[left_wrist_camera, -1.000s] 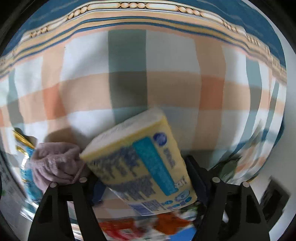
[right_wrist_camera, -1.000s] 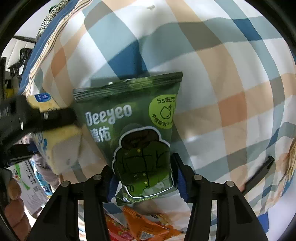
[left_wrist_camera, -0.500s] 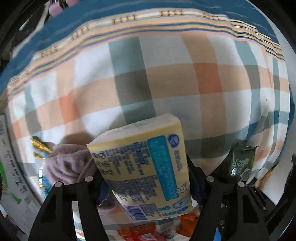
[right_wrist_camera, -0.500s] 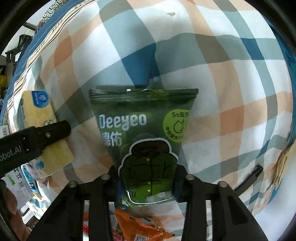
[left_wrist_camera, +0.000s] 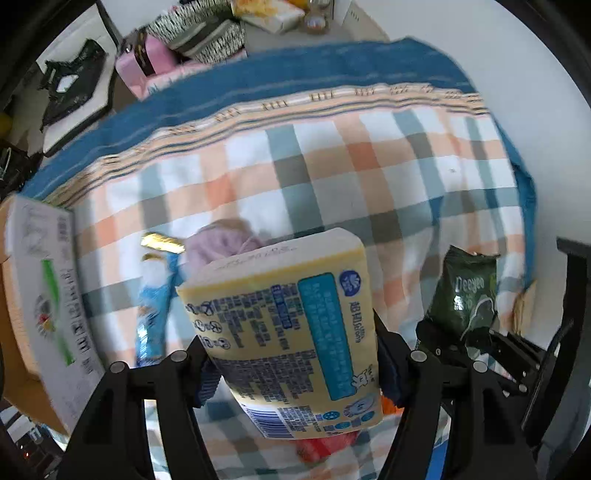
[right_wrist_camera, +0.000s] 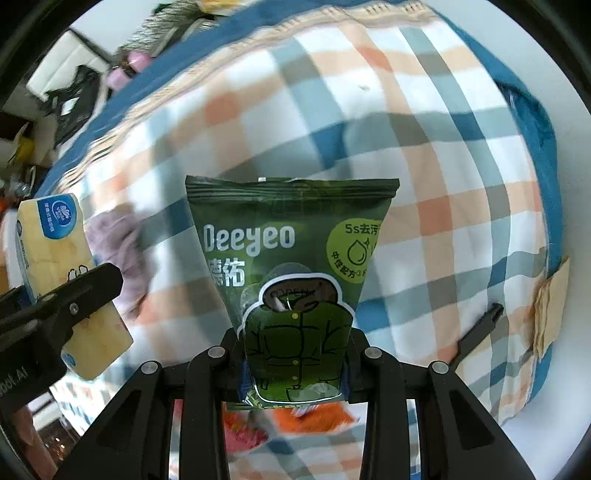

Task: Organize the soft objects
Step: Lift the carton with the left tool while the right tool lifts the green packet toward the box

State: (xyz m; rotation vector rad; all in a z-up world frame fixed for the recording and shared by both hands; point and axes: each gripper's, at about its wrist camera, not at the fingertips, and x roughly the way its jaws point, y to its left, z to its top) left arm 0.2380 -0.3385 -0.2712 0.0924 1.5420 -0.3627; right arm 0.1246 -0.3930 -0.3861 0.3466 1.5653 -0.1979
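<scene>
My left gripper (left_wrist_camera: 295, 365) is shut on a yellow tissue pack (left_wrist_camera: 291, 332) with blue print and holds it up above the checked bed cover (left_wrist_camera: 332, 166). My right gripper (right_wrist_camera: 293, 365) is shut on the lower end of a dark green Deeyeo pouch (right_wrist_camera: 291, 258), held upright above the bed. The green pouch also shows at the right of the left wrist view (left_wrist_camera: 465, 299). The tissue pack and the left gripper show at the left of the right wrist view (right_wrist_camera: 62, 273). A lilac knitted cloth (left_wrist_camera: 221, 243) lies on the bed behind the tissue pack.
A cardboard box (left_wrist_camera: 40, 302) stands at the left edge. A blue snack bag (left_wrist_camera: 153, 310) lies next to the lilac cloth. Orange and red packets (right_wrist_camera: 314, 417) lie on the bed below my right gripper. Clutter (left_wrist_camera: 192, 33) sits beyond the bed's far blue edge.
Both grippers have lifted and pulled back with their loads, so more of the bed and the room beyond shows. The cardboard box has come into the left wrist view.
</scene>
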